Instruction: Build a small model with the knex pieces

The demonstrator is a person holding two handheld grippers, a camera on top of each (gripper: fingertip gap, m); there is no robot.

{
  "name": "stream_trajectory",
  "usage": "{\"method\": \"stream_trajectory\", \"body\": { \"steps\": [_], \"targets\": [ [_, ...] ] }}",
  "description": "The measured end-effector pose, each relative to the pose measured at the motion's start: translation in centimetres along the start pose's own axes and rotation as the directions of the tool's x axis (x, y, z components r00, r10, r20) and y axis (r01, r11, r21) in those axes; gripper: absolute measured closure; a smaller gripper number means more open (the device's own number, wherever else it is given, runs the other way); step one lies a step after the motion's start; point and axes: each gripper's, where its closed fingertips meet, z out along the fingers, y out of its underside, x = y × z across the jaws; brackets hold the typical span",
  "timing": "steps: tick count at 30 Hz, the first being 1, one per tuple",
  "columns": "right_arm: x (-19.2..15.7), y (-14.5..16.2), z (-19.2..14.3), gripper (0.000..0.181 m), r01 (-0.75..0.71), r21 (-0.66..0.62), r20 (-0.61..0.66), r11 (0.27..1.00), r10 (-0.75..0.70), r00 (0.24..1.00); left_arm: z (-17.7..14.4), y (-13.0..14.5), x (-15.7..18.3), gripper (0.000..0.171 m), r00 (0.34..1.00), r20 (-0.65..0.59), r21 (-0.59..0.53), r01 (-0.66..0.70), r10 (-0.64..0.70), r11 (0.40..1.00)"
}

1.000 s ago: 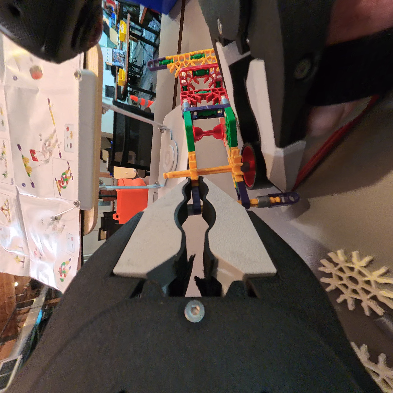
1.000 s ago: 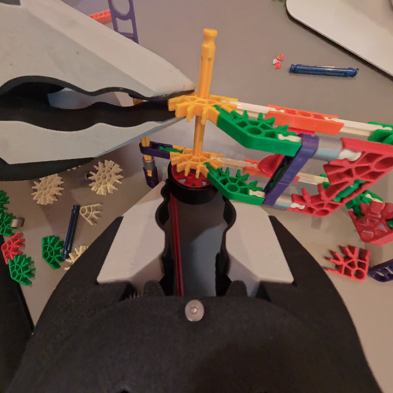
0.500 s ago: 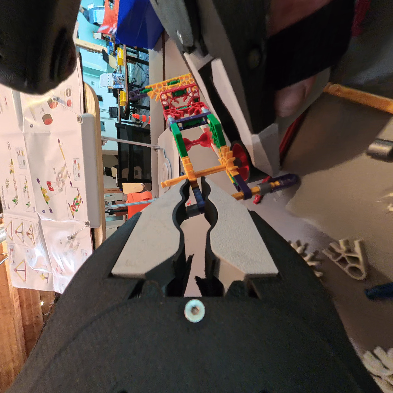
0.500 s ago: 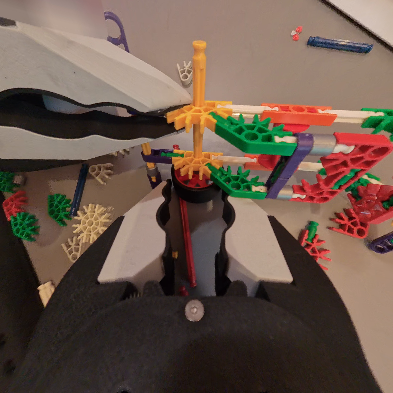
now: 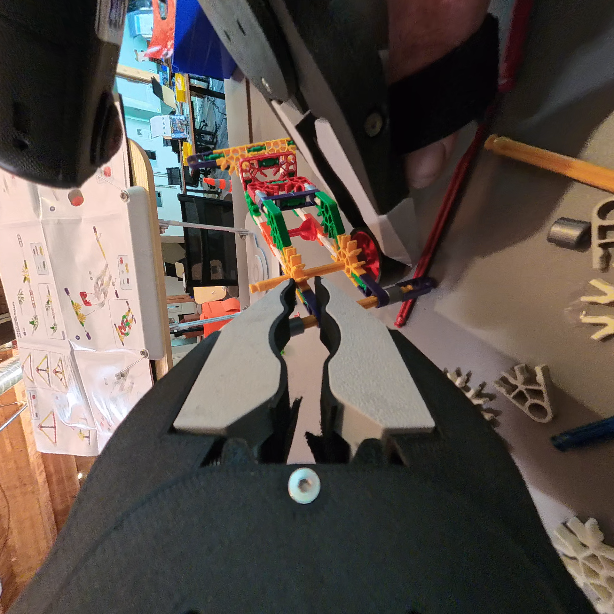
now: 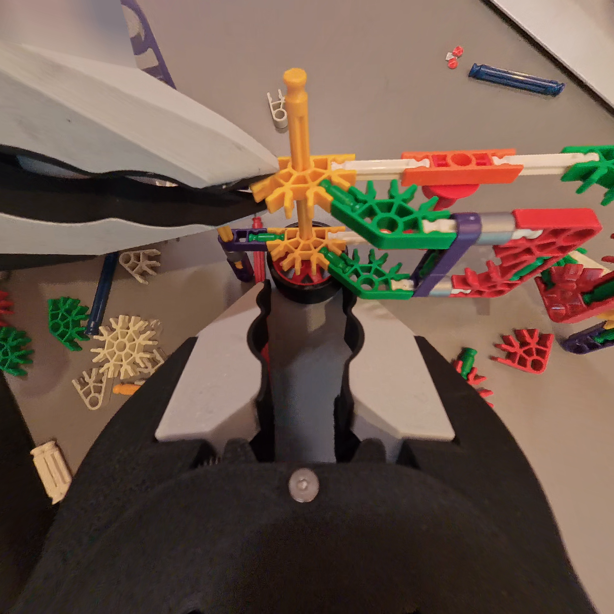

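A colourful rod-and-connector model [image 6: 388,219], like a vehicle frame, is held in the air between both grippers. My left gripper [image 5: 303,285] is shut on the model's front end, at a yellow connector [image 6: 299,182] on a yellow axle rod [image 6: 296,119]. It comes in from the left in the right wrist view [image 6: 262,196]. My right gripper [image 6: 304,289] is shut on a red wheel with a black tyre [image 6: 305,295] at the lower end of that axle. The wheel also shows in the left wrist view [image 5: 365,255], with the right gripper [image 5: 392,246] above it.
Loose pieces lie on the grey table [image 6: 398,66]: cream snowflake connectors [image 6: 123,345], green connectors [image 6: 66,322], a red connector [image 6: 525,352], a blue rod [image 6: 516,79], a red rod [image 5: 435,232]. An instruction sheet [image 5: 66,299] hangs on a board at the left. One gripper's finger ends stand about 7 cm off the other's.
Both grippers have carried the model across the table, so the loose pieces below have shifted in view. The model has tilted a little. Both grips are unchanged.
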Motion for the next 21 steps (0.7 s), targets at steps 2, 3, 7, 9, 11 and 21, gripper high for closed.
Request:
{"method": "stream_trajectory", "body": {
  "steps": [2,3,7,9,11,21],
  "targets": [
    [-0.3,0.2,-0.5,0.134,-0.009,-0.007,0.024,1.000,0.009,1.000,0.0,0.0,0.0,0.164,1.000,-0.001,-0.002,0.000,0.000,1.000],
    [-0.4,0.2,-1.0,0.133,-0.009,0.000,0.032,1.000,0.009,0.999,-0.1,-0.1,0.1,0.165,1.000,0.003,-0.004,-0.005,0.005,1.000],
    [-0.3,0.9,-3.2,0.136,-0.039,-0.009,0.063,0.999,0.039,0.997,-0.1,-0.5,0.2,0.164,1.000,0.007,0.002,0.001,-0.001,1.000],
    [-0.4,0.7,-5.0,0.154,-0.010,0.005,0.074,1.000,0.009,0.997,-0.1,-0.7,0.3,0.163,1.000,-0.001,0.003,0.005,-0.005,1.000],
    [0.0,-0.5,-7.0,0.153,0.006,0.066,0.053,0.998,-0.010,0.999,-0.2,-0.9,0.4,0.163,1.000,0.006,0.010,-0.009,0.009,1.000],
    [1.7,-4.1,-6.2,0.161,0.209,0.175,-0.049,0.962,-0.204,0.978,-0.2,-1.8,0.5,0.164,1.000,0.000,0.034,-0.020,0.020,0.999]
  ]
}}
